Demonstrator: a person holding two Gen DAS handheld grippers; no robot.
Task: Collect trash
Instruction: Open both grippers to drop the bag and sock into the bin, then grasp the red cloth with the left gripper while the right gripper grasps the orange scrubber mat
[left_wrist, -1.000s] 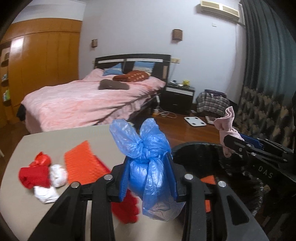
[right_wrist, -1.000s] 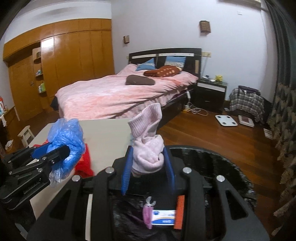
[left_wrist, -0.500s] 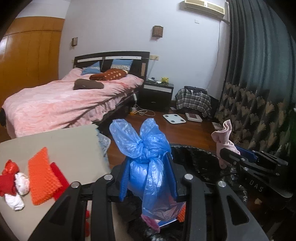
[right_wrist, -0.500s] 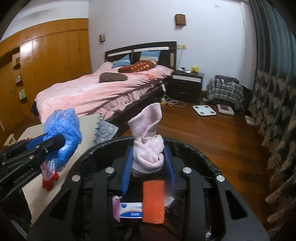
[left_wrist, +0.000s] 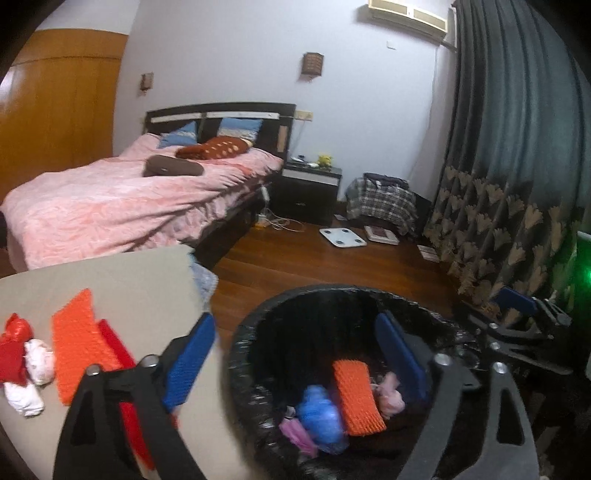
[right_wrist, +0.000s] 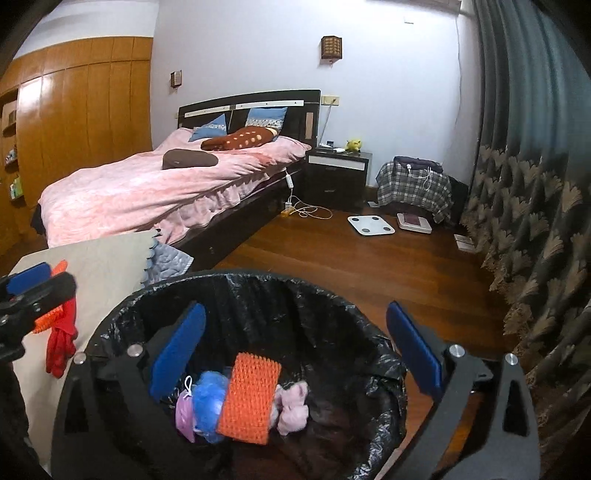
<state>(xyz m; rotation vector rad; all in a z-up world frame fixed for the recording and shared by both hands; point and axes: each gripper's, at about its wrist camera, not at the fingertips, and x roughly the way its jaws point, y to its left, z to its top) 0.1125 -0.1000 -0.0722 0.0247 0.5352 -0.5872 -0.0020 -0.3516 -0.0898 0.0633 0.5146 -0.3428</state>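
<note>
Through the left wrist view: left tool (left_wrist: 295, 354) spread wide and empty above the bin (left_wrist: 236, 354), which holds one blue bag (left_wrist: 320, 412), one orange mesh pad (left_wrist: 356, 398), one pink sock (left_wrist: 392, 398) and one lilac scrap (left_wrist: 297, 435); on the desk (left_wrist: 129, 273) beside it, one orange mesh sheet (left_wrist: 74, 343), one red bag (left_wrist: 13, 354), two white wads (left_wrist: 37, 363) and one red piece (left_wrist: 125, 391), all seemingly light, soft and crushable, probably best pinched at a bunched fold or knot. Through the right wrist view: right tool (right_wrist: 295, 354) likewise agape and empty over the same four binned pieces, one red glove (right_wrist: 61, 343) drooping limp over the desk edge, probably easiest taken at the cuff.
</note>
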